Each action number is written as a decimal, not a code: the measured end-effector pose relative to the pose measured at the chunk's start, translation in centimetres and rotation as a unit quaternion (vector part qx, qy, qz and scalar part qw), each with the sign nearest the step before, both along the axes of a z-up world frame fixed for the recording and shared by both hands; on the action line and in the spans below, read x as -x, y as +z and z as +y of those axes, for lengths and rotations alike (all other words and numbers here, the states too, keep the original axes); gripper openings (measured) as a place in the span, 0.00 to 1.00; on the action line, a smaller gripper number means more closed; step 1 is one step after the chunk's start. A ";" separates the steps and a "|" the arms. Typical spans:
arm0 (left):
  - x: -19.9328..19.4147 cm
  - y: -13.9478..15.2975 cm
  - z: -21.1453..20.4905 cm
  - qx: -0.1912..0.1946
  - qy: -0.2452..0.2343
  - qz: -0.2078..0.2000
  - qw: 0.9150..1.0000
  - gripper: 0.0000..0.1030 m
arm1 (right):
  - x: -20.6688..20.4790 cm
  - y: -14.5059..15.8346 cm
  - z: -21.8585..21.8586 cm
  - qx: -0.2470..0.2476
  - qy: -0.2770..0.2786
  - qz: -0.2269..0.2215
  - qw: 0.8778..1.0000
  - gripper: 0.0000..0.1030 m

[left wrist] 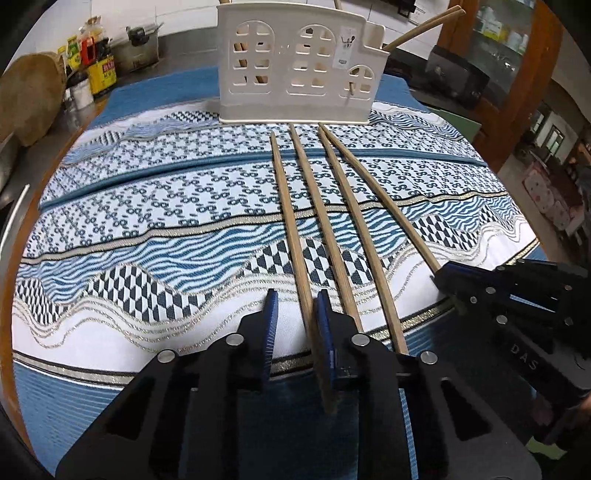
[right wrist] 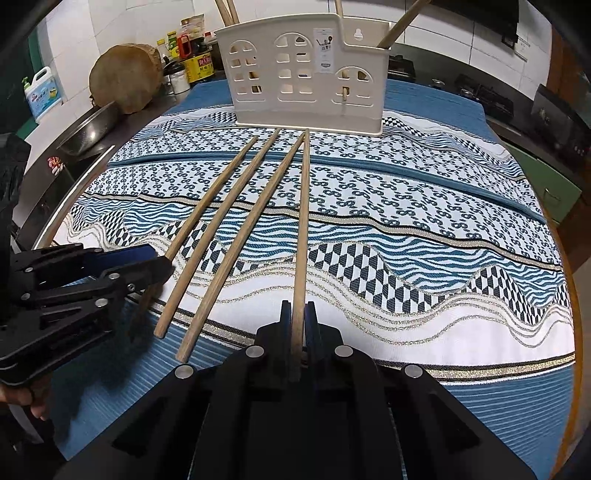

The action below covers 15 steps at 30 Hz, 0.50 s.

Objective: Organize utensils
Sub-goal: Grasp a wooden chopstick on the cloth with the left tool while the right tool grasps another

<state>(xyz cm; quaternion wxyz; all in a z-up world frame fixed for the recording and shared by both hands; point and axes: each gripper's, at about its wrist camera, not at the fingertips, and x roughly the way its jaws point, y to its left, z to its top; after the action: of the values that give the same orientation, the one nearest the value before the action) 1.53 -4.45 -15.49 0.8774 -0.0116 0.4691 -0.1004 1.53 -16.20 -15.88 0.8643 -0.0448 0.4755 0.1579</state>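
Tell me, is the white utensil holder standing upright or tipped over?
Upright. The white utensil holder sits flat on its base on the patterned cloth, with chopsticks poking out the top.

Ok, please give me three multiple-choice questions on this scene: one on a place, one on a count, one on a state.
1. Where does the white holder stand?
A) beyond the far tips of the lying chopsticks
B) beside the grippers
C) on the floor

2. How many chopsticks lie flat on the patterned cloth?
A) two
B) four
C) six

3. The right gripper is:
A) open over bare cloth
B) shut on the rightmost chopstick
C) inside the holder

Answers:
1 A, the tips point at its base.
2 B, four lie fanned out.
3 B, its fingers clamp that stick.
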 end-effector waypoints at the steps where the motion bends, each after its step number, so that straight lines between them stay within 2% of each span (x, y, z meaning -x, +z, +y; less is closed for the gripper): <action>1: 0.0 0.0 -0.1 -0.005 0.000 -0.002 1.000 0.19 | 0.0 0.0 0.0 0.001 0.001 -0.001 1.000 0.07; 6: -0.2 -0.1 -1.2 -0.032 -0.001 -0.008 0.999 0.18 | 0.1 0.0 0.2 0.007 0.006 -0.006 1.000 0.07; 9: -0.6 0.0 -1.2 -0.035 0.002 -0.004 0.999 0.10 | 0.1 0.0 0.1 0.006 0.007 -0.006 1.000 0.07; 10: -0.8 0.1 -1.1 -0.031 0.002 -0.002 1.000 0.07 | 0.1 0.2 0.1 0.004 0.007 -0.008 1.000 0.07; 15: -1.0 0.5 0.7 -0.004 0.008 0.008 1.000 0.06 | 0.6 2.0 -0.3 0.000 0.008 -0.029 1.000 0.07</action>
<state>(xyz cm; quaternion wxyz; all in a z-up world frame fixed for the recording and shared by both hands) 2.51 -3.75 -15.04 0.8743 -0.0121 0.4765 -0.0916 0.95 -16.50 -13.89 0.8766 -0.0528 0.4495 0.1636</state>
